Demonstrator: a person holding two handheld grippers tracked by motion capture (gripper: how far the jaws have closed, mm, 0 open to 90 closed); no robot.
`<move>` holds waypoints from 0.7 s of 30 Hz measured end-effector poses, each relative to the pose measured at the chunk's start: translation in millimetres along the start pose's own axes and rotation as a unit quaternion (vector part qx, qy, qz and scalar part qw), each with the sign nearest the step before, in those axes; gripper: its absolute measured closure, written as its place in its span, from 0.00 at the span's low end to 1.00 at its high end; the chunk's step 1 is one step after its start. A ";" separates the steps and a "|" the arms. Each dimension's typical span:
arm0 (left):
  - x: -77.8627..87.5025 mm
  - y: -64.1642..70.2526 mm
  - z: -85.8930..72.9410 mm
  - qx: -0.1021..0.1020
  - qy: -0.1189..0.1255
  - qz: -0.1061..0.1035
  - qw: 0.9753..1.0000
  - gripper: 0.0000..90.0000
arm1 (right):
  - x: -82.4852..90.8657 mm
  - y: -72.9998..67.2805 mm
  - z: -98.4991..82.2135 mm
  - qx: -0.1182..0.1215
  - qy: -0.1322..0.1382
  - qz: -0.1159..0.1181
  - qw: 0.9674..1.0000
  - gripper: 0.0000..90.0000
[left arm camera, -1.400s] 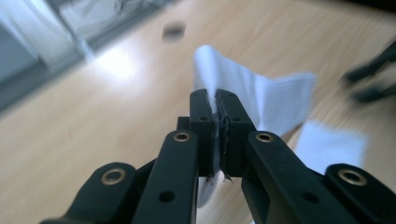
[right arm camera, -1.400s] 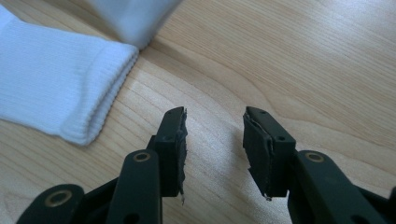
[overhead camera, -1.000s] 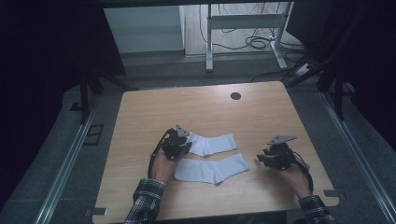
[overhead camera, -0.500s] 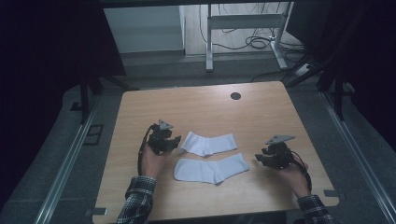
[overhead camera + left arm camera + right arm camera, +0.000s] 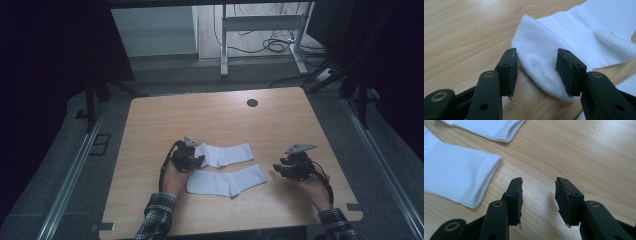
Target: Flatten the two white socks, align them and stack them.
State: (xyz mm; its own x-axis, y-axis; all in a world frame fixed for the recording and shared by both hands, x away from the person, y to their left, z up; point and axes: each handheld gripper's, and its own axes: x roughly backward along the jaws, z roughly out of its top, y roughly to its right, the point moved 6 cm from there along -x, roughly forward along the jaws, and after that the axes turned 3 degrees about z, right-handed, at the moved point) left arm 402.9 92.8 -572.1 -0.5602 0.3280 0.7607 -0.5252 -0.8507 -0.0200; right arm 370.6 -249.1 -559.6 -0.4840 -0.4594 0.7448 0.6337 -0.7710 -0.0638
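Note:
Two white socks lie side by side on the wooden table [image 5: 210, 120]: a far sock [image 5: 225, 154] and a near sock [image 5: 227, 181]. My left gripper [image 5: 200, 161] sits low at the far sock's toe end. Its jaws have just been opening. In the left gripper view the toe of the far sock [image 5: 564, 42] lies flat between the pads [image 5: 511, 72] of my left gripper [image 5: 537, 72] and nothing presses on it. My right gripper [image 5: 276, 169] stands open over bare wood to the right of the near sock's cuff [image 5: 451, 175], nothing between the fingers of the right gripper [image 5: 538, 200].
A round black hole [image 5: 252, 103] marks the table's far side. Beyond the far edge stand metal frame legs [image 5: 224, 45] with cables [image 5: 272, 45] on the floor. Bare wood lies behind and to either side of the socks.
My left gripper drew away to the left of the far sock, then came back right and lower to its toe. The jaws stand wider. The right gripper has not moved.

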 end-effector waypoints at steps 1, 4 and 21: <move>0.0 0.0 0.0 0.000 0.000 0.000 1.000 0.60 | 0.0 0.0 0.0 0.000 0.000 0.000 1.000 0.63; 3.6 -5.2 2.3 0.012 0.010 -0.002 1.000 0.63 | -1.4 -1.3 7.0 -0.006 0.006 0.007 1.000 0.64; 4.1 -22.8 -7.7 0.039 0.012 0.006 0.999 0.63 | -43.1 -20.0 60.5 -0.023 0.029 0.037 0.999 0.65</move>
State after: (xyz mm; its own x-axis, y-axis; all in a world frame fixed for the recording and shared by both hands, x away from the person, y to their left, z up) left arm 407.7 116.7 -573.4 -0.5818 0.3269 0.7447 -0.4673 -0.8838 0.0230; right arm 415.3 -187.2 -550.3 -0.4730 -0.5393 0.6967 0.6408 -0.7533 -0.1480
